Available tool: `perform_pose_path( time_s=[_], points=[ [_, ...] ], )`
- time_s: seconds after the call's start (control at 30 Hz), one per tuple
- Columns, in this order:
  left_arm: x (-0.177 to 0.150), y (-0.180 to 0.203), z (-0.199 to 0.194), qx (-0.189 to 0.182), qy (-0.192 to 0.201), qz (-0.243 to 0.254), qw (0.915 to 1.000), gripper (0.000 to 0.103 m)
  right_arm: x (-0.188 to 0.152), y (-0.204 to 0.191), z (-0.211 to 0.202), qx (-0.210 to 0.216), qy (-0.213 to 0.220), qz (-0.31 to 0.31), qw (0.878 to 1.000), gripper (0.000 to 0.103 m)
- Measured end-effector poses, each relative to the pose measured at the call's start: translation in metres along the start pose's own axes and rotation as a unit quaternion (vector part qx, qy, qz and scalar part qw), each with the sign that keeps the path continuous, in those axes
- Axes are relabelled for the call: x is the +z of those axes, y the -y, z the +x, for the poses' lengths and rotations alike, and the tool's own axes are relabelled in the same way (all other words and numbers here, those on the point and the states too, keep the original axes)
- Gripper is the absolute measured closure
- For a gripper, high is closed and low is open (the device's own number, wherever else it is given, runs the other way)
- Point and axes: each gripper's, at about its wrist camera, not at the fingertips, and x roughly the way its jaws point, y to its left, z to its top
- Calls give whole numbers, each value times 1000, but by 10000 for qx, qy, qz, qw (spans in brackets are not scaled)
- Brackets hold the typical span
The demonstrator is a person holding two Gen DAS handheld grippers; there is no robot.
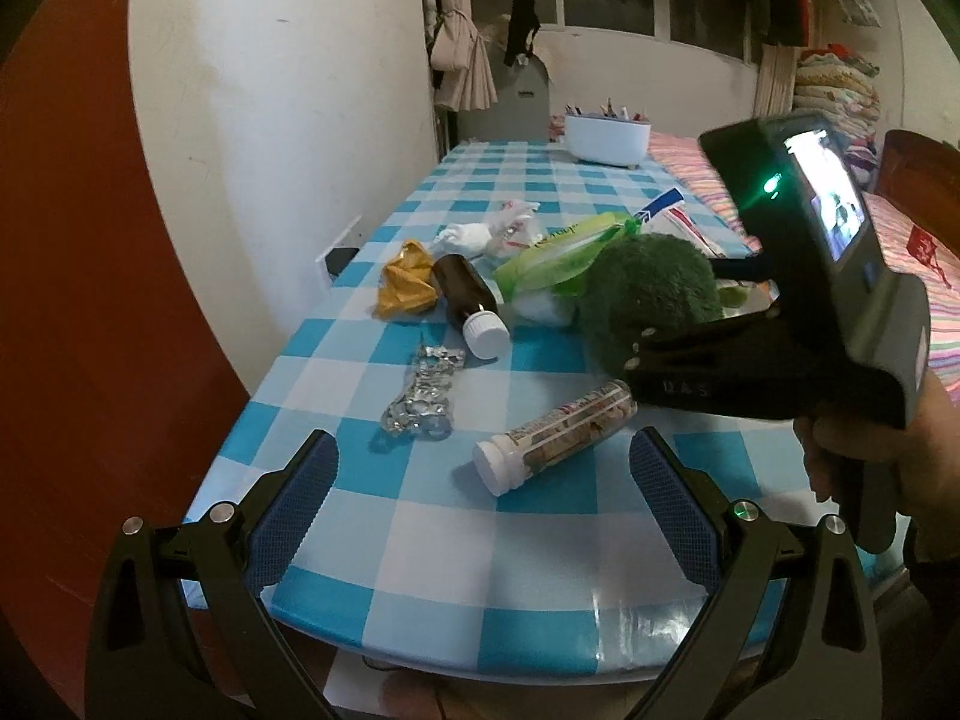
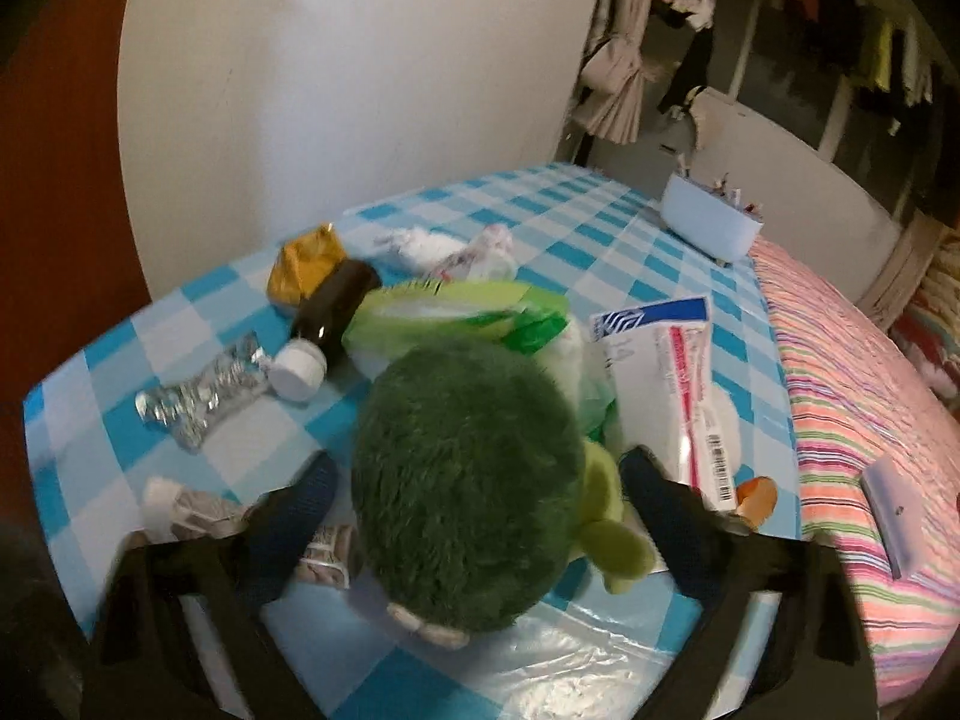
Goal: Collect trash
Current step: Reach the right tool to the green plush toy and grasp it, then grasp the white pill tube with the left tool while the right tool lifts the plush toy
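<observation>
While its fingers stand apart, the right hand-held gripper (image 2: pixel 474 498) apparently straddles the green plush toy (image 2: pixel 468 480).

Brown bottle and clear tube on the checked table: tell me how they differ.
The brown bottle is dark and opaque; the clear tube shows its contents and a printed label. The bottle lies among the far clutter; the tube lies alone, nearer the open left gripper. Both lie on their sides with white caps.
</observation>
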Motion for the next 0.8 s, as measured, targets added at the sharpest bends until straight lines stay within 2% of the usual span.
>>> perform_pose_path(
  time_s=[0.3, 0.4, 0.63, 0.8],
  points=[
    [3, 10, 8, -23, -82, 109, 9999, 7, -6, 10, -6, 159, 203, 188, 9995, 37],
    [4, 15, 10, -24, -89, 204, 9997, 7, -10, 19, -12, 305, 323, 463, 9979, 38],
    [6, 22, 19, -42, -148, 390, 9991, 7, -12, 44, -52, 590, 795, 971, 9903, 38],
    [6, 33, 33, -215, -261, 864, 9957, 7, -19, 63, -77, 702, 1045, 1269, 9839, 38]
  ],
)
